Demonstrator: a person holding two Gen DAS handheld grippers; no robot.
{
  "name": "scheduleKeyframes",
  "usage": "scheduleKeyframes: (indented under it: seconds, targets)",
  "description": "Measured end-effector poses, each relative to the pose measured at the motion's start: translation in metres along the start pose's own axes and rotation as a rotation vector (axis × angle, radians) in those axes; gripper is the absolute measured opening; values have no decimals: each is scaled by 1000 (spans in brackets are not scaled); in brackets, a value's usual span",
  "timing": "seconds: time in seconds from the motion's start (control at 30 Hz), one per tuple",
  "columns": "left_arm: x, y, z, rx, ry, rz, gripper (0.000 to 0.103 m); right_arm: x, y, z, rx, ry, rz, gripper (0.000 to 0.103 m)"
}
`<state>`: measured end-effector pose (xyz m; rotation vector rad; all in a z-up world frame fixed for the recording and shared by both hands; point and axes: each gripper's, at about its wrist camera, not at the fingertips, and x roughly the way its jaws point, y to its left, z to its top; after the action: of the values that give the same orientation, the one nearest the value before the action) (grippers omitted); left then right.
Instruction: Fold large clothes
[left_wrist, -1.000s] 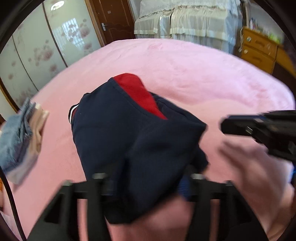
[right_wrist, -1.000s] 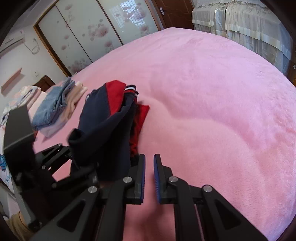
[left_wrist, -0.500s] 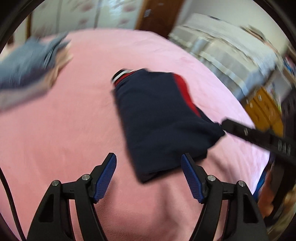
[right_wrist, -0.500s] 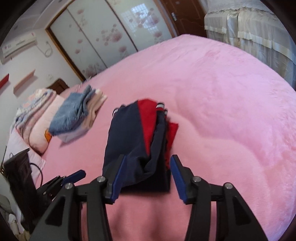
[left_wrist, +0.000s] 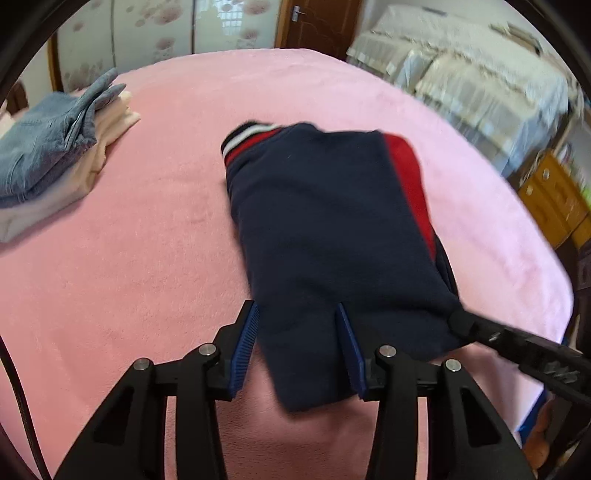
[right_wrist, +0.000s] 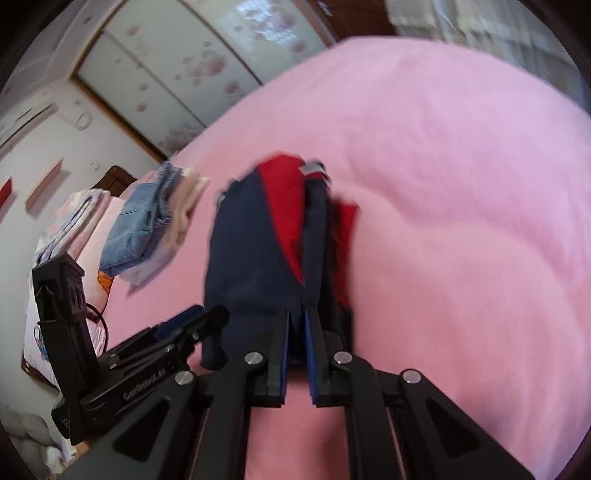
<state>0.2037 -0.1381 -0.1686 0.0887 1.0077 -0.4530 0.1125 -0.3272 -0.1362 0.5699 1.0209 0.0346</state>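
A folded navy and red garment (left_wrist: 332, 236) with a striped cuff lies on the pink bed (left_wrist: 147, 229). My left gripper (left_wrist: 299, 314) straddles its near left corner, jaws partly closed around the cloth. My right gripper (right_wrist: 297, 314) is nearly shut on the garment's near right edge (right_wrist: 266, 258). The right gripper's finger shows in the left wrist view (left_wrist: 517, 343), touching the garment's right corner. The left gripper shows in the right wrist view (right_wrist: 177, 332), at the garment's left.
A stack of folded clothes with blue denim on top (left_wrist: 51, 147) lies at the bed's left; it also shows in the right wrist view (right_wrist: 147, 229). A wooden dresser (left_wrist: 554, 199) stands at the right. Sliding wardrobe doors (right_wrist: 177, 70) stand behind.
Both grippers let the garment down flat and opened, then moved in and closed on its near edge: the left partly, the right almost fully.
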Motion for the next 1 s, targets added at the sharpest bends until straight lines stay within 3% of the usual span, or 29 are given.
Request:
scheduleKeyframes:
  seconds: [0.1, 0.2, 0.27, 0.33, 0.47, 0.63, 0.77, 0.8, 0.87, 0.93, 1.0]
  targets:
    - [6, -8, -5, 39, -1, 18, 43, 23, -23, -14, 60, 39, -2, 6]
    - [1, -8, -5, 43, -11, 19, 43, 18, -17, -12, 37, 20, -6, 9]
    - [-7, -5, -2, 25, 6, -6, 50, 10, -5, -7, -6, 14, -46, 12]
    - [-17, -2, 1, 13, -3, -15, 55, -4, 10, -1, -55, -19, -87, 21]
    - [-37, 10, 22, -27, -72, -39, 57, -28, 38, 21, -135, -123, -71, 45]
    - [-20, 32, 58, -86, -83, -25, 57, -8, 61, 70, -197, -203, -66, 45]
    - [2, 38, 82, -109, -82, -27, 54, 32, 63, 98, -208, -165, -143, 45]
    - [8, 39, 86, -106, -81, -24, 53, 46, 58, 104, -202, -128, -130, 39]
    - [23, 39, 93, -102, -67, -18, 49, 55, 46, 104, -187, -91, -125, 5]
    - [45, 39, 94, -102, -14, -18, 48, 66, 30, 105, -150, -85, -148, 4]
    - [62, 40, 92, -122, 20, -28, 48, 86, 9, 100, -85, -21, -146, 4]
